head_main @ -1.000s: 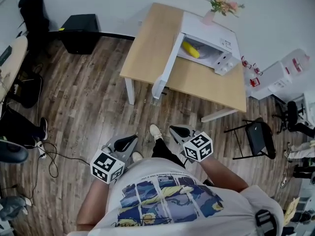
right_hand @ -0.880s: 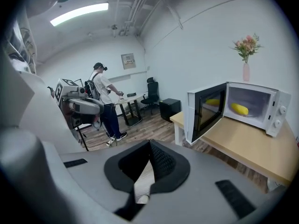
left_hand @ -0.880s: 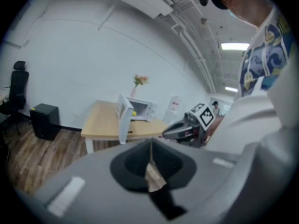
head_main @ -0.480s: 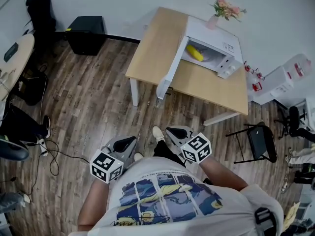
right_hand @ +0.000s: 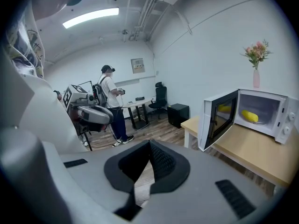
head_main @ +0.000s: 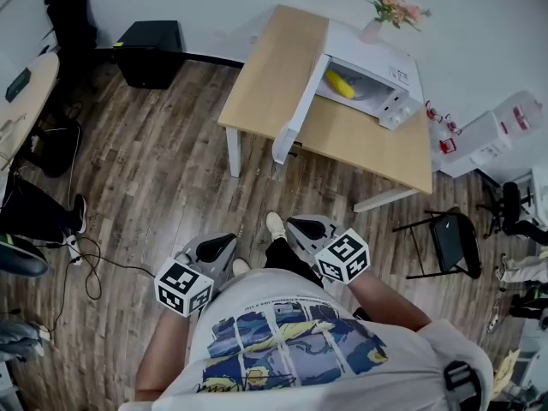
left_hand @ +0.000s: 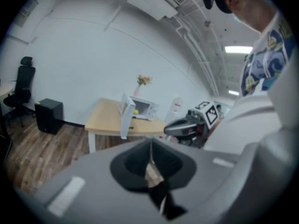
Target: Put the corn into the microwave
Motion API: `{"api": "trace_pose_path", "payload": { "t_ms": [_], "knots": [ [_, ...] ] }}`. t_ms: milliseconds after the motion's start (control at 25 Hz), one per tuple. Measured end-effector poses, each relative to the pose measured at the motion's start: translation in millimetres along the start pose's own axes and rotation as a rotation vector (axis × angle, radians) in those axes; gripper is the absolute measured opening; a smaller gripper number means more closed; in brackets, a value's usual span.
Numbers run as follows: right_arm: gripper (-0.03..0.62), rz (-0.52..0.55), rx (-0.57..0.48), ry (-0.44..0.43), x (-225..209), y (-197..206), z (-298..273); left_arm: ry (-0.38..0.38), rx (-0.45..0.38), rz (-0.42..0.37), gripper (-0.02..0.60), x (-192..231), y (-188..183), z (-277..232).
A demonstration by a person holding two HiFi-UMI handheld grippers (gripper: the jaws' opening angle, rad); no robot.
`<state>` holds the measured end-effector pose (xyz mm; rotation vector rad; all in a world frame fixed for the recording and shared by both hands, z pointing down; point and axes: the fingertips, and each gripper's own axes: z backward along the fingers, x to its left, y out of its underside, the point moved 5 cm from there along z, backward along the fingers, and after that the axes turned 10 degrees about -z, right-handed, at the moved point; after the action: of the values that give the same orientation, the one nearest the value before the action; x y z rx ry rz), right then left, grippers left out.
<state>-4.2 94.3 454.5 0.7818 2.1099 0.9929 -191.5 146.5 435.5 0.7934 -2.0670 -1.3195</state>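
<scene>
Seeing the corn [head_main: 340, 84] already inside the microwave [head_main: 381, 62], lying on the cavity floor toward the hinge side; microwave door [head_main: 294, 122] swung wide open, reaching out to the edge of the wooden table [head_main: 274, 67]; noting a pink vase of flowers [head_main: 390, 11] just behind the microwave, against the wall.

Holding the left gripper [head_main: 224, 241] and the right gripper [head_main: 298, 226] low in front of the torso, near each other, both aimed toward the table and well apart from it; wood-plank floor [head_main: 163, 161] below.

Reading the left claw as closed, tips meeting, nothing between them; same on the right, pads pressed together and empty.

Spotting a black cabinet [head_main: 150, 50] on the floor by the wall, left of the table; a black folding chair [head_main: 449, 242] off the table's right end; in the right gripper view, another person [right_hand: 111, 104] standing far off beside a round table [right_hand: 135, 101].
</scene>
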Motion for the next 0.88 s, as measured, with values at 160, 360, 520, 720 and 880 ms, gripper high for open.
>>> {"api": "trace_pose_path", "payload": {
  "t_ms": [160, 360, 520, 720, 880],
  "knots": [
    [0.009, 0.006, 0.009, -0.003, 0, 3, -2, -0.007, 0.009, 0.012, 0.017, 2, 4, 1],
    [0.009, 0.015, 0.015, 0.000, -3, 3, -3, -0.003, 0.013, 0.020, 0.017, 8, 5, -6],
    [0.009, 0.007, 0.015, 0.011, -13, 1, 0, 0.014, 0.014, 0.014, 0.017, 12, -2, -20],
    [0.009, -0.011, 0.009, 0.027, -37, -5, 5, 0.033, 0.016, 0.007, 0.017, 16, -15, -41],
    [0.009, -0.019, 0.005, 0.030, -64, -16, 7, 0.017, 0.026, 0.013, 0.017, 25, -22, -62]
  ]
}}
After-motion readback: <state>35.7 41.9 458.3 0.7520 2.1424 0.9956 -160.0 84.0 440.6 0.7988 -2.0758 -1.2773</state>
